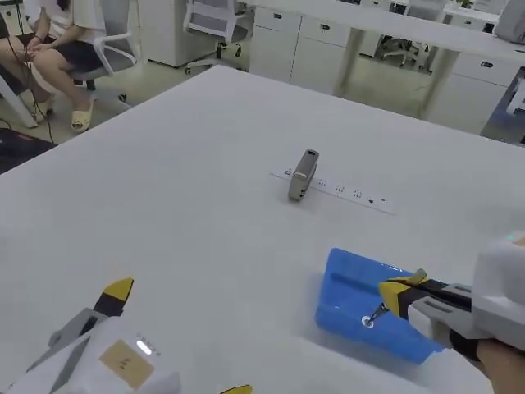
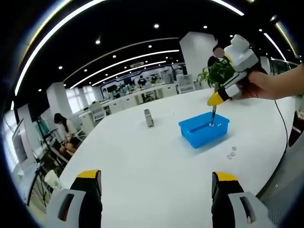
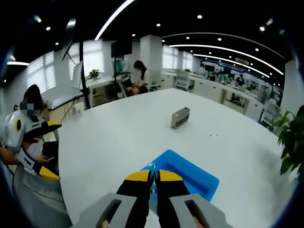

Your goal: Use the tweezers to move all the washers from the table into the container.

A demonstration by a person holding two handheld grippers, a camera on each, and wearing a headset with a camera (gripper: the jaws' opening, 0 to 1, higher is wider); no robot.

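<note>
My right tongs (image 3: 153,175) pinch the tweezers (image 1: 377,313), left tongs (image 2: 156,178) gape empty; a wobble could drop the washer (image 1: 368,322) beyond the container (image 1: 349,271)

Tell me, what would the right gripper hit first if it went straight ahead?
Probably the blue container: the right gripper points straight at it, and the tweezers it holds reach down inside.

The room is bright and evenly lit from long ceiling strips (image 2: 118,61) and small round lamps overhead. For this reason the white table (image 1: 205,230) looks almost washed out, and the blue container (image 1: 353,275) throws only a soft, pale shadow beside it. Both gripper views bend strongly toward their edges, and the right gripper view is a little soft and hazy.
</note>
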